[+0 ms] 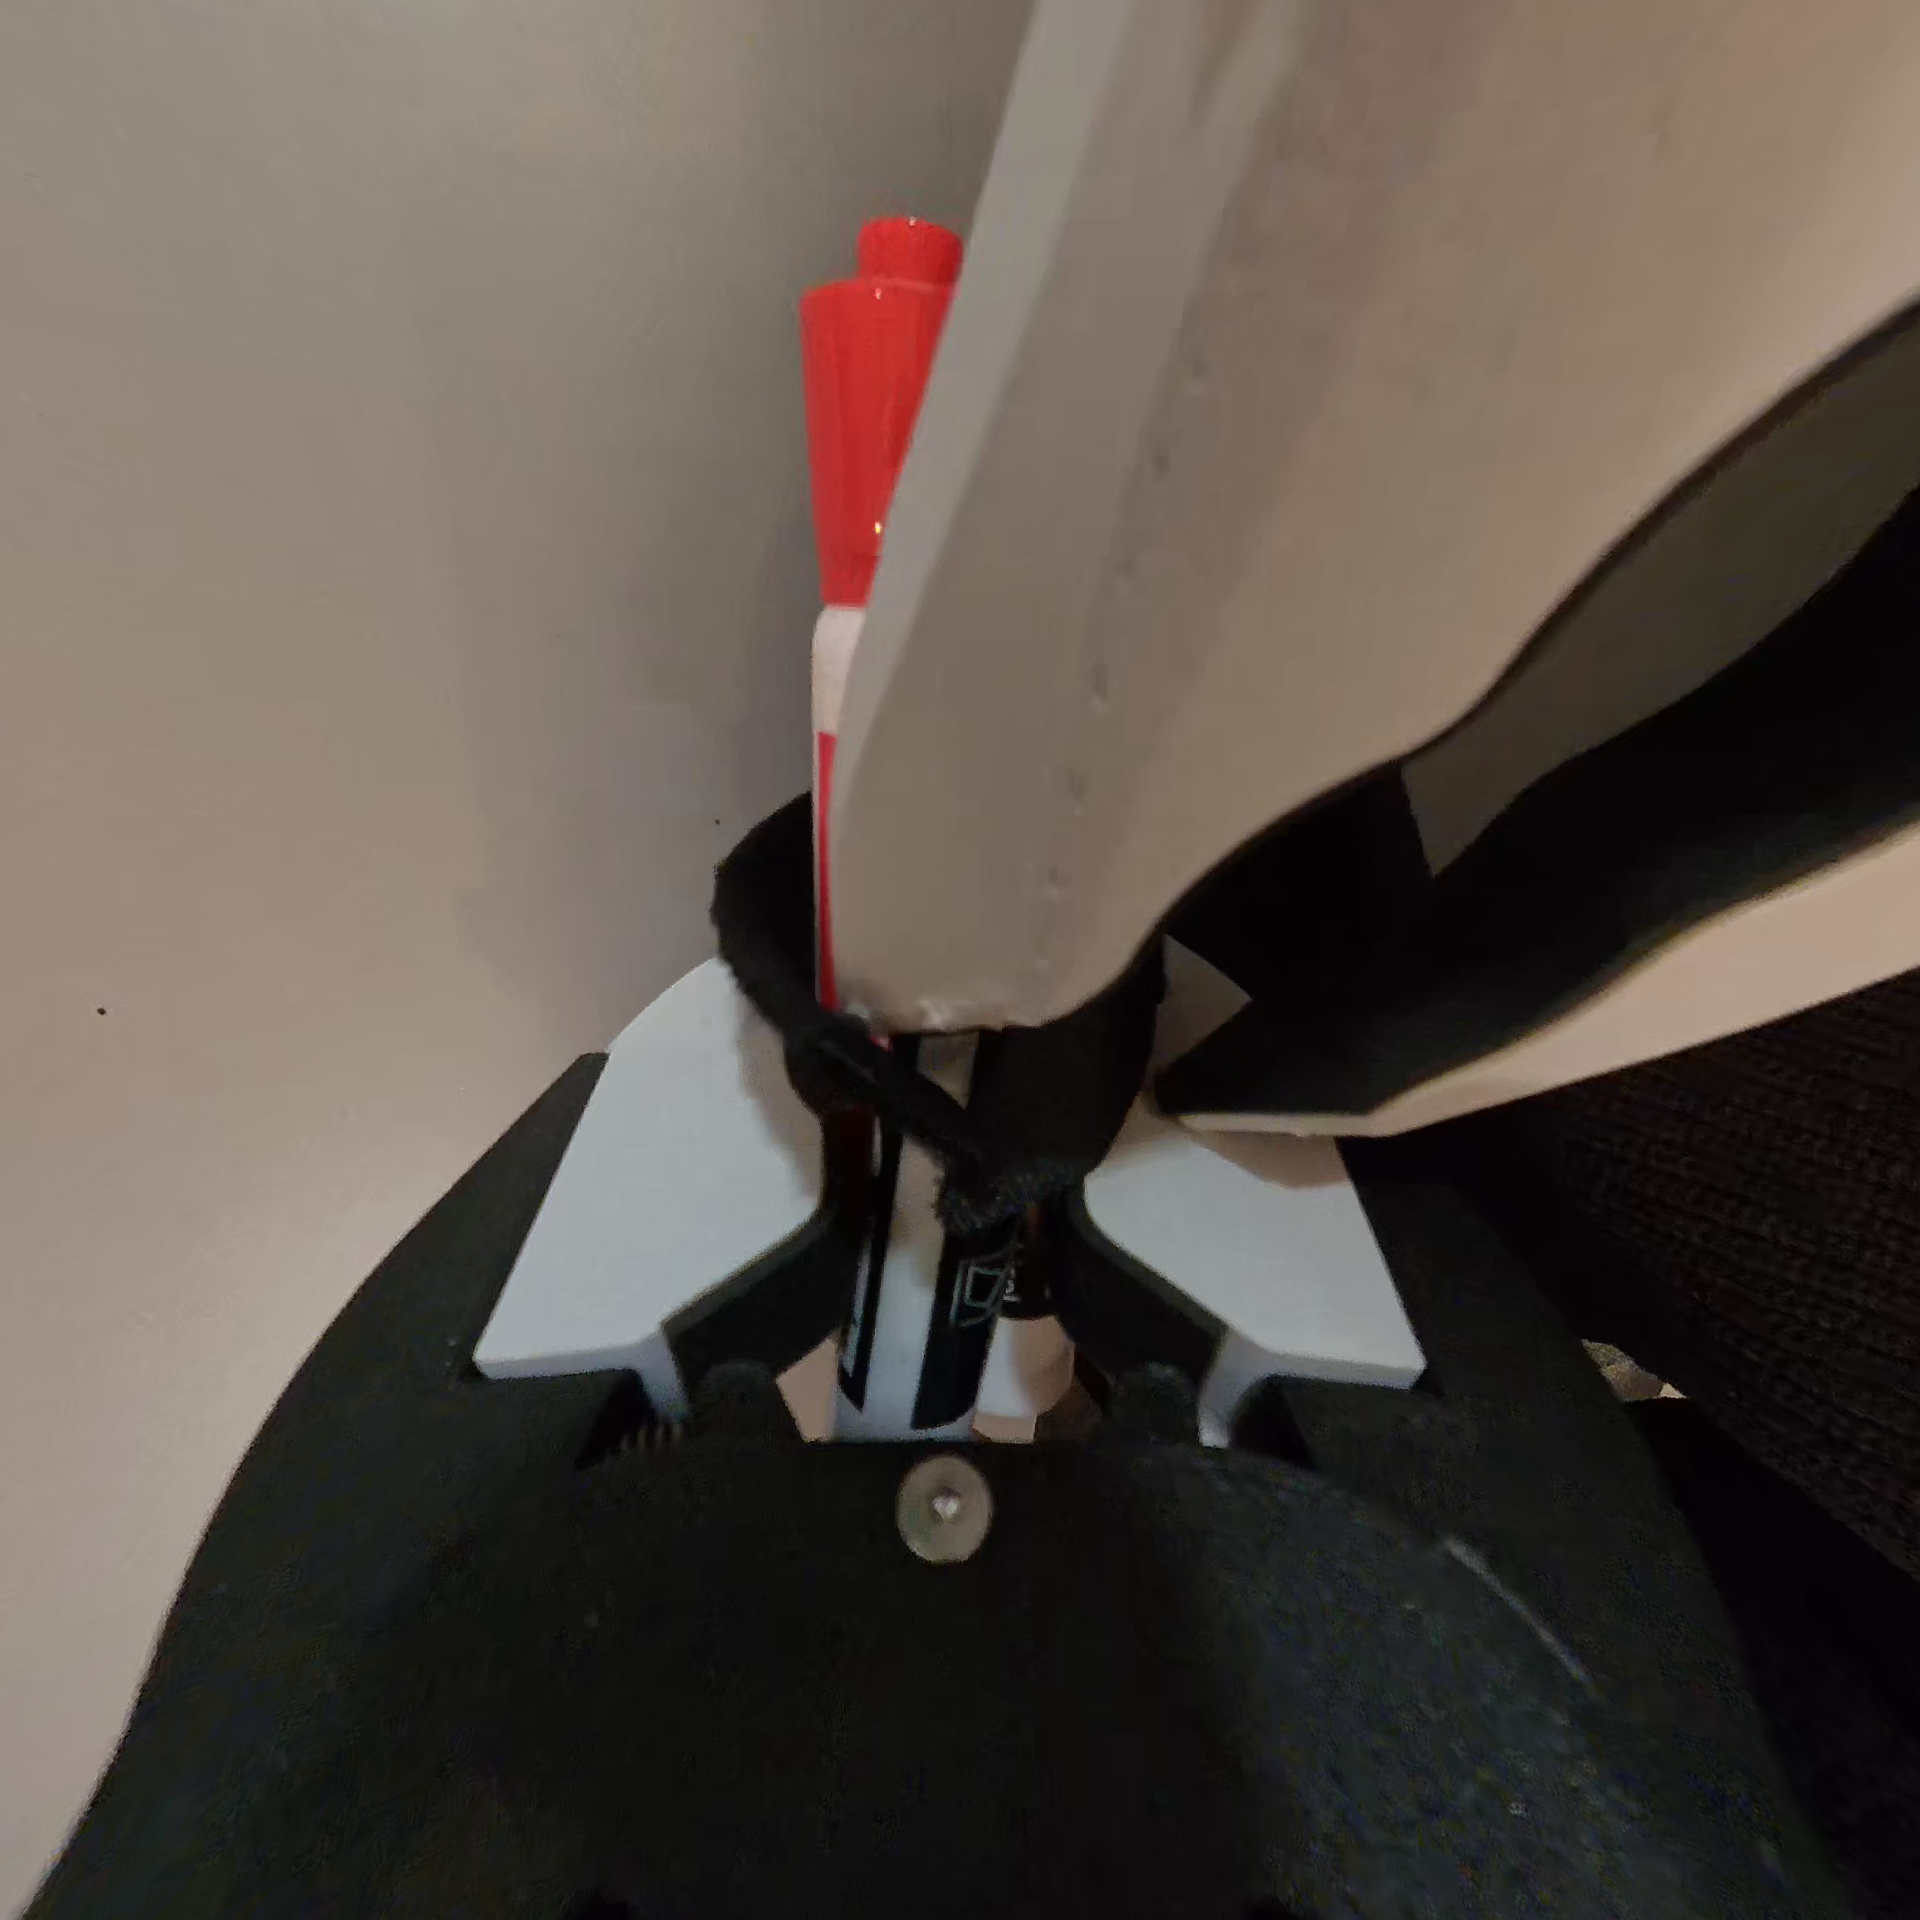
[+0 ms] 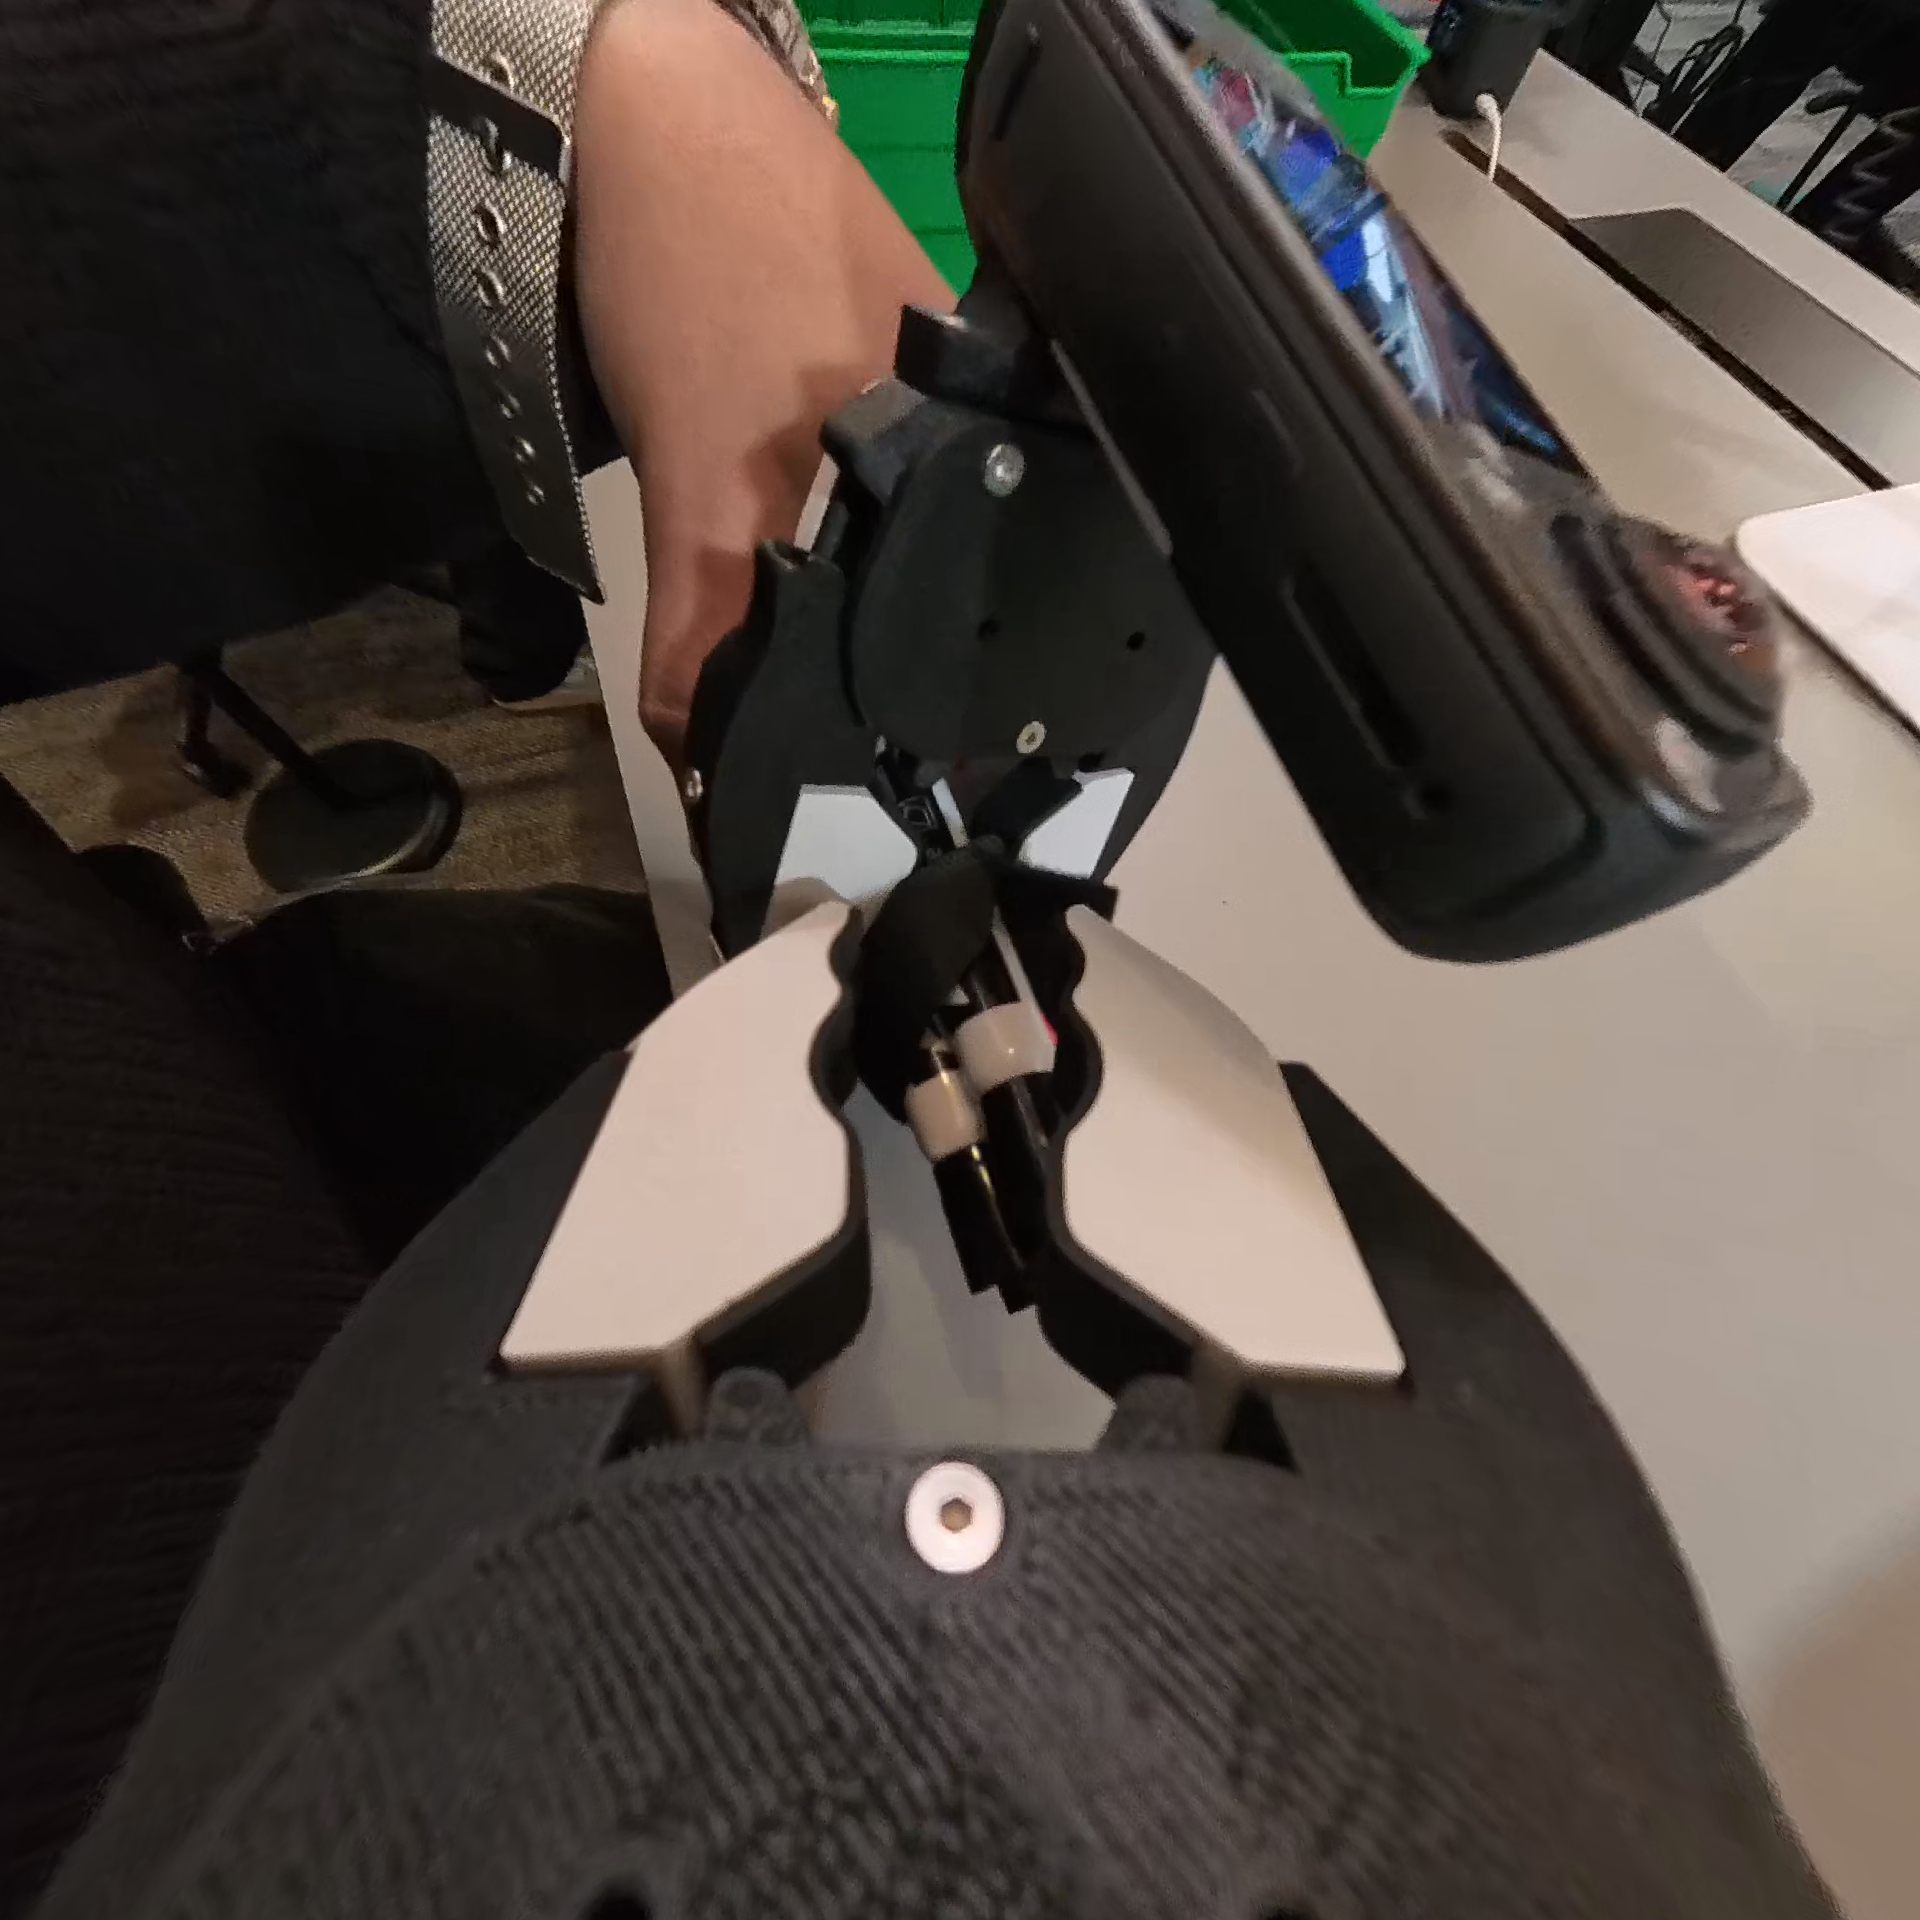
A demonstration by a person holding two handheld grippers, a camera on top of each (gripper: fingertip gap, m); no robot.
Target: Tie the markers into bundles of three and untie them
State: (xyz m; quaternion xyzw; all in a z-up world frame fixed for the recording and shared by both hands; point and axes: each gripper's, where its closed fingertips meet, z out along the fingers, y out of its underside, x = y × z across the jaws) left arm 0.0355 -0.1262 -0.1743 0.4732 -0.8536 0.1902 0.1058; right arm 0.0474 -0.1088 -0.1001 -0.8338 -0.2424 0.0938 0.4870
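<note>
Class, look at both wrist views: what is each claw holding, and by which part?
The left claw grips the marker bundle by its barrels, just below the black strap. The right claw straddles the bundle's cap end; its grip cannot be told.

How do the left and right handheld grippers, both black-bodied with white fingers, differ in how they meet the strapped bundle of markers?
The left gripper is clamped on the white marker barrels beside the black fabric strap; the right gripper flanks the strap and the white collars, grip unclear. The left gripper meets the bundle's barrel end, the right gripper the opposite end. Both lie along the markers.
</note>
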